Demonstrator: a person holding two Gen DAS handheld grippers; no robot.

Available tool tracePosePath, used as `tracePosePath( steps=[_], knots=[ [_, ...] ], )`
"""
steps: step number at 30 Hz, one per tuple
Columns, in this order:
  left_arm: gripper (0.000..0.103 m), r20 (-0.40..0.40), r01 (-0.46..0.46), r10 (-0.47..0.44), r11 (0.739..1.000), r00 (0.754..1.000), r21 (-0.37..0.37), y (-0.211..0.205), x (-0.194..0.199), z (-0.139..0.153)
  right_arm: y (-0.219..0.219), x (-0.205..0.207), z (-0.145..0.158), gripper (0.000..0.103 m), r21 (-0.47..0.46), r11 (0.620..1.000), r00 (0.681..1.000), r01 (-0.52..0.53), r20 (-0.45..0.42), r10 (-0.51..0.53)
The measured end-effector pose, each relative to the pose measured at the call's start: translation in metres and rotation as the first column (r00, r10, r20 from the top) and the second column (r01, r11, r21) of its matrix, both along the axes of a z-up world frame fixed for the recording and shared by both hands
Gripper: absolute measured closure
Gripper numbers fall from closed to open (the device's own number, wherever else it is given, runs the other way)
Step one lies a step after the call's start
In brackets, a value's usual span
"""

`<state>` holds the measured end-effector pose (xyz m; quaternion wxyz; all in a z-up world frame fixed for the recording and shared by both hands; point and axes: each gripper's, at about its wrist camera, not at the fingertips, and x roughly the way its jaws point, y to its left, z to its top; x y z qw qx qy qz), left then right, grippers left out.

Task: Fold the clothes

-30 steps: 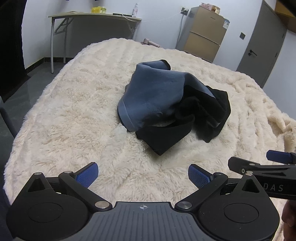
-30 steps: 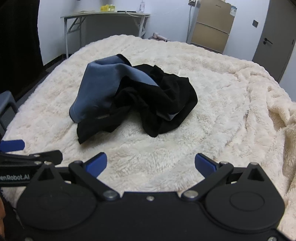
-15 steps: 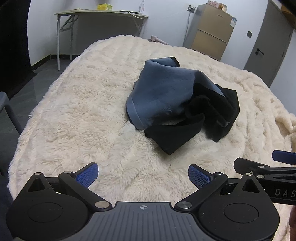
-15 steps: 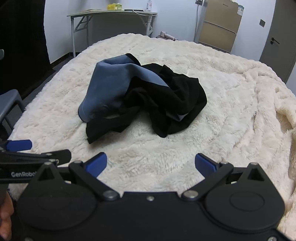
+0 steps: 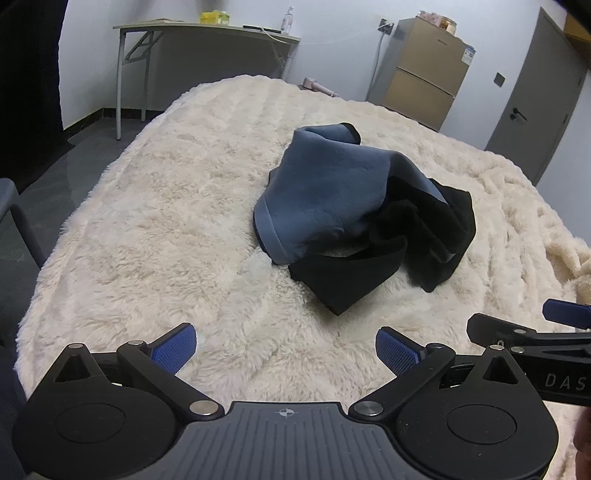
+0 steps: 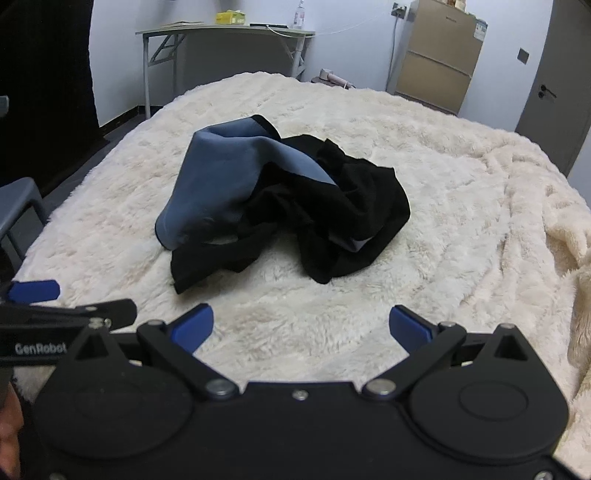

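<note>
A crumpled blue and black garment (image 5: 343, 206) (image 6: 273, 206) lies in a heap in the middle of a cream fluffy blanket (image 5: 166, 229) (image 6: 461, 206). My left gripper (image 5: 286, 347) hovers open over the blanket's near edge, short of the garment, with nothing between its blue pads. My right gripper (image 6: 301, 328) is likewise open and empty, just in front of the heap's black corner. Each gripper shows at the side of the other's view: the right one (image 5: 532, 332) and the left one (image 6: 55, 306).
A grey folding table (image 5: 207, 29) (image 6: 225, 35) stands against the back wall. A tan cabinet (image 5: 424, 70) (image 6: 439, 55) and a grey door (image 5: 535, 92) are at the back right. A grey chair frame (image 5: 18, 221) (image 6: 14, 210) sits by the blanket's left edge.
Both views have shifted slightly to the left, so the garment sits a little further right in frame. Both grippers stay open; the garment has not moved on the blanket.
</note>
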<state>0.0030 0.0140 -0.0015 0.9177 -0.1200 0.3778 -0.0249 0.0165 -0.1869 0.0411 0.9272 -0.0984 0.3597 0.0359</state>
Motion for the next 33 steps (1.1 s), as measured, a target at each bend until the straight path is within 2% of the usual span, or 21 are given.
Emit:
tracePosePath(
  steps=[3, 19, 23, 26, 33],
  knots=[
    [0.000, 0.006, 0.003, -0.003, 1.000, 1.000, -0.018, 0.0021, -0.0011, 0.0011, -0.0015, 0.0021, -0.0009, 0.000, 0.009, 1.000, 1.000, 0.007, -0.015, -0.006],
    [0.000, -0.017, -0.007, 0.007, 1.000, 1.000, -0.004, 0.0013, 0.0014, -0.0011, 0.0031, 0.0006, -0.0006, 0.000, 0.015, 1.000, 1.000, -0.023, -0.020, 0.023],
    [0.000, 0.004, -0.004, 0.004, 1.000, 1.000, 0.000, 0.0008, -0.0006, 0.0008, 0.0057, -0.0049, 0.0037, 0.000, -0.018, 1.000, 0.999, -0.009, 0.037, 0.009],
    [0.000, 0.044, 0.010, -0.008, 0.999, 0.999, -0.043, 0.0052, -0.0058, 0.0052, 0.0041, -0.0024, 0.0041, 0.000, -0.007, 1.000, 1.000, -0.010, 0.023, 0.010],
    [0.000, 0.022, -0.004, 0.005, 0.999, 1.000, -0.032, 0.0053, -0.0037, 0.0033, 0.0019, 0.0026, 0.0014, 0.000, 0.002, 1.000, 1.000, -0.009, 0.000, 0.009]
  ],
)
